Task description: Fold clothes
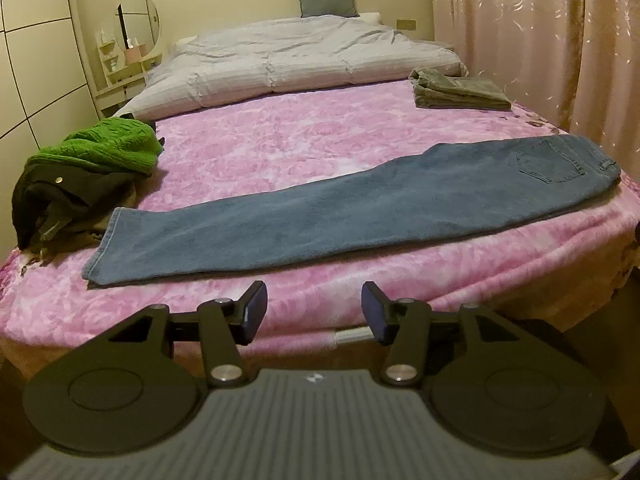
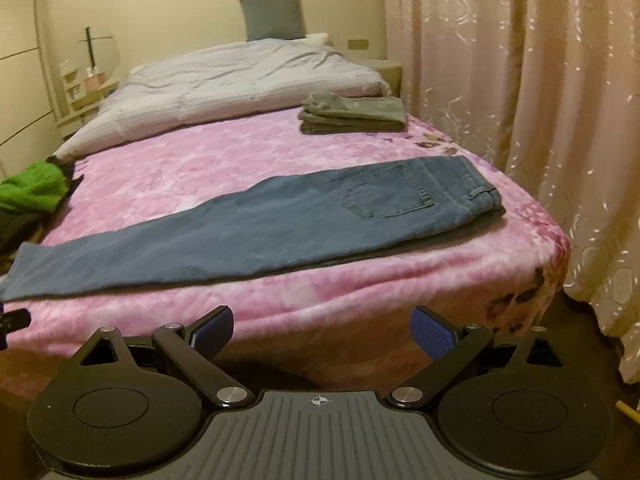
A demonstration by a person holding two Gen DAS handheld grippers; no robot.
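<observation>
Blue jeans [image 1: 340, 208] [image 2: 256, 232] lie flat across the foot of the bed, legs folded onto each other, waistband to the right and hems to the left. My left gripper [image 1: 314, 312] hangs open just short of the bed's front edge, below the jeans' leg, with nothing between its fingers. My right gripper [image 2: 322, 334] is open too, held lower in front of the bed's end, nearer the waistband side. A pile of unfolded clothes with a green knit sweater [image 1: 108, 144] [image 2: 34, 190] on top sits at the left edge.
A pink floral blanket [image 1: 280, 136] [image 2: 192, 164] covers the bed. Folded olive trousers [image 1: 460, 90] [image 2: 354, 114] lie at the back right. A grey duvet [image 1: 288, 60] and a pillow lie beyond. Curtains [image 2: 520, 80] hang on the right, a vanity shelf [image 1: 128, 60] on the left.
</observation>
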